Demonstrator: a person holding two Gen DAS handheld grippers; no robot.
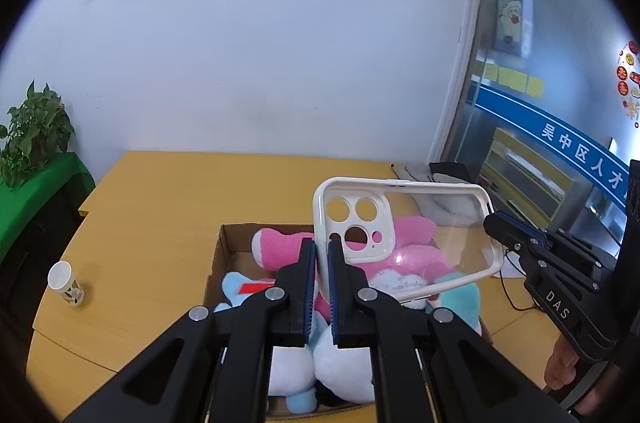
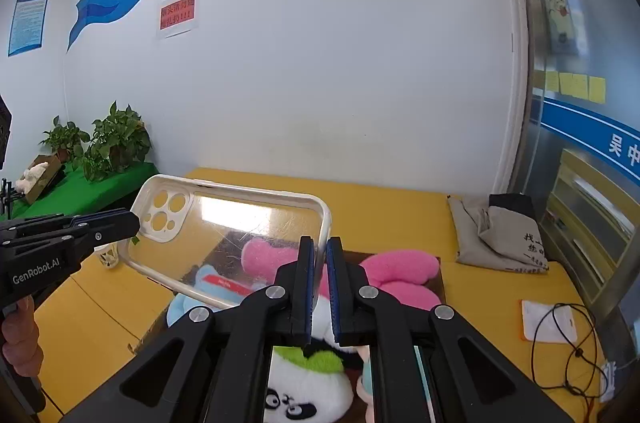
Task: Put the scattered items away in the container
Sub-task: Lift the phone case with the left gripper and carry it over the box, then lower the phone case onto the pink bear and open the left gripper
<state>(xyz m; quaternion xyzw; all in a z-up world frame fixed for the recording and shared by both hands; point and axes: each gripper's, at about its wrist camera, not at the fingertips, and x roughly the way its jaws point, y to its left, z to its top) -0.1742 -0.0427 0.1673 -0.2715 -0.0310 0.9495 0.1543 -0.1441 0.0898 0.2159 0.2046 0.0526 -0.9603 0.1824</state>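
Left gripper (image 1: 322, 255) clamps phone case (image 1: 404, 235) corner | right gripper (image 2: 320, 255) clamps opposite end | case above cardboard box (image 1: 228, 243) of plush toys (image 1: 408, 247)

Both grippers, left (image 1: 322, 255) and right (image 2: 320, 255), tilt downward (jaws nearly closed, clamped).

Glossy clear plastic phone case (image 1: 404, 235) with white rim; fuzzy cloth plush toys (image 1: 408, 255); matt brown cardboard box (image 1: 236, 243); smooth yellow bench (image 1: 160, 207)
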